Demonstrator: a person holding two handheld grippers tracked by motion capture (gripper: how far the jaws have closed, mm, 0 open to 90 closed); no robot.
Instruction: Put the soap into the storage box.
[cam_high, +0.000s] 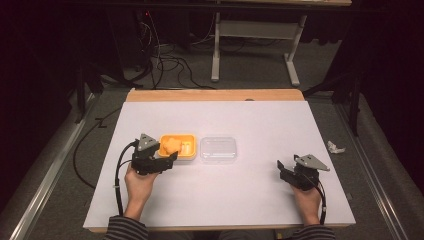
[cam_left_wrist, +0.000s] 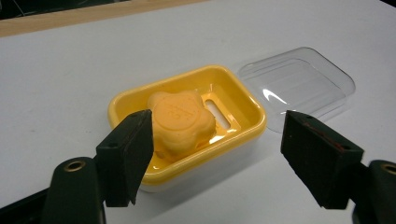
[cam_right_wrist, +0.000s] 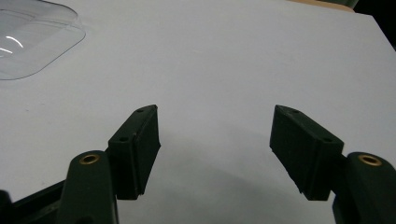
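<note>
Yellow soap dish (cam_left_wrist: 140, 100) near left gripper (cam_left_wrist: 217, 156), jaws spread, empty; risk: nudging dish, clear lid (cam_left_wrist: 299, 81) sliding on bench (cam_high: 260, 190). Right gripper (cam_right_wrist: 215, 151) also released.

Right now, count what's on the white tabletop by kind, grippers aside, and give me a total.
Yellow soap dish: 1
Orange soap bar: 1
Clear plastic lid: 1
Total: 3

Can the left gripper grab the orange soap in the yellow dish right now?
Probably yes: the left gripper is open right before the soap, and the clear lid lies off beside the yellow dish.
</note>
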